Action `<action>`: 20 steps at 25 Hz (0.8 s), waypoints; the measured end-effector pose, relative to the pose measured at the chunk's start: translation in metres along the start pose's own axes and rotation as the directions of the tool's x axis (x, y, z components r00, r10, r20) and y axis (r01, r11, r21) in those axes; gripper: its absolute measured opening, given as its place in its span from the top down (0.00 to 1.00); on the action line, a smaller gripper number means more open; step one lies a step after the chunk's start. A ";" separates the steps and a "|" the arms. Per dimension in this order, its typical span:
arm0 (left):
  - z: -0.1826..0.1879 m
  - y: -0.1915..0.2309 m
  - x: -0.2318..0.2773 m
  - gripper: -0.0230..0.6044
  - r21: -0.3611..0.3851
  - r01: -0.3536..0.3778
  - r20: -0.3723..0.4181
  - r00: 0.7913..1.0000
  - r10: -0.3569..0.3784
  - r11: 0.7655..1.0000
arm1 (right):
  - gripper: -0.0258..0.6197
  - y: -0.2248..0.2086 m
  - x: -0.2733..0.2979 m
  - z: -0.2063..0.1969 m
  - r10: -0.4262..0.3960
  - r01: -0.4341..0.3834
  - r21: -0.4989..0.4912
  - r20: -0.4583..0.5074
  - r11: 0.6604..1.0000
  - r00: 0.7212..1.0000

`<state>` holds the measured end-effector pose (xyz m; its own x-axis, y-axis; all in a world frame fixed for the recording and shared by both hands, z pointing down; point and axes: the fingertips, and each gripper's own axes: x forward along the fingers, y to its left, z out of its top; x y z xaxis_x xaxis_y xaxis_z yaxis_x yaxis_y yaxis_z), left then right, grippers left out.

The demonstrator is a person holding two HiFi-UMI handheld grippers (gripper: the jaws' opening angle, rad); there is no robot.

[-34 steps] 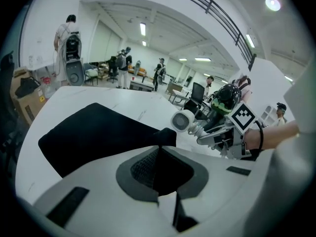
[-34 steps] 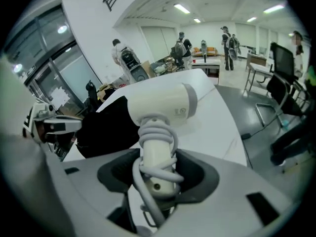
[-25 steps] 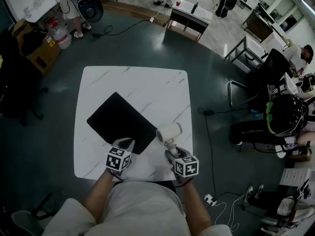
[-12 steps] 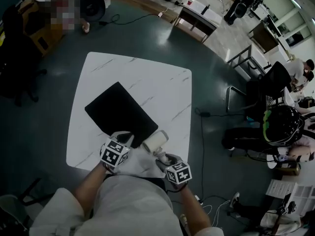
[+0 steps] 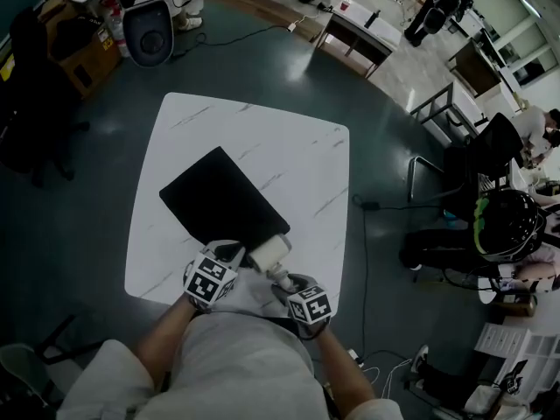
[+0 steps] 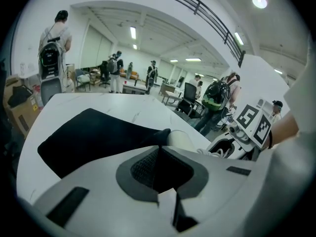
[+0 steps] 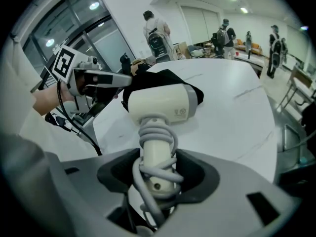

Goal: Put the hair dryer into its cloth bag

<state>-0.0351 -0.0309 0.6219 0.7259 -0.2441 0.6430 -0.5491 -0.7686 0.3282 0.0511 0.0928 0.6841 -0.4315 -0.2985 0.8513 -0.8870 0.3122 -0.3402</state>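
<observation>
Black cloth bag (image 5: 219, 201) pinched in L tool (image 5: 230, 254); R tool (image 5: 283, 277) clamps hair dryer (image 5: 269, 254) handle.

Jaws of left gripper (image 5: 229, 255) pinched nearly together on cloth bag (image 5: 219, 204) edge, angled down. Jaws of right gripper (image 5: 282, 280) wide, clamped on hair dryer (image 5: 269, 254) handle, steeply down. Both forearms (image 5: 166, 339) held close together.

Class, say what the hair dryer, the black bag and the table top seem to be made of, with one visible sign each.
The hair dryer looks like hard plastic: cream, smooth, softly shiny. The bag is likely cloth: matt black, limp, mostly flat. The table top is white with grey veins, marble-like; stone or laminate, cannot tell.
</observation>
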 end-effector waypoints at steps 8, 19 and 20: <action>-0.002 -0.006 -0.002 0.93 0.035 0.017 -0.002 1.000 -0.017 0.999 | 0.59 -0.002 0.007 0.011 0.003 -0.003 -0.013 -0.017 1.000 1.000; -0.007 -0.018 -0.008 0.93 0.076 0.043 0.004 0.999 -0.043 0.996 | 0.59 -0.001 0.019 0.030 -0.003 0.001 -0.046 -0.028 0.999 1.000; -0.007 -0.019 -0.008 0.93 0.076 0.045 0.005 0.999 -0.046 0.996 | 0.59 -0.001 0.020 0.032 -0.001 0.000 -0.048 -0.027 0.999 1.000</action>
<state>-0.0335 -0.0096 0.6154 0.7521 -0.2116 0.6242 -0.4826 -0.8217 0.3030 0.0380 0.0577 0.6883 -0.4259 -0.2748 0.8620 -0.8781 0.3552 -0.3206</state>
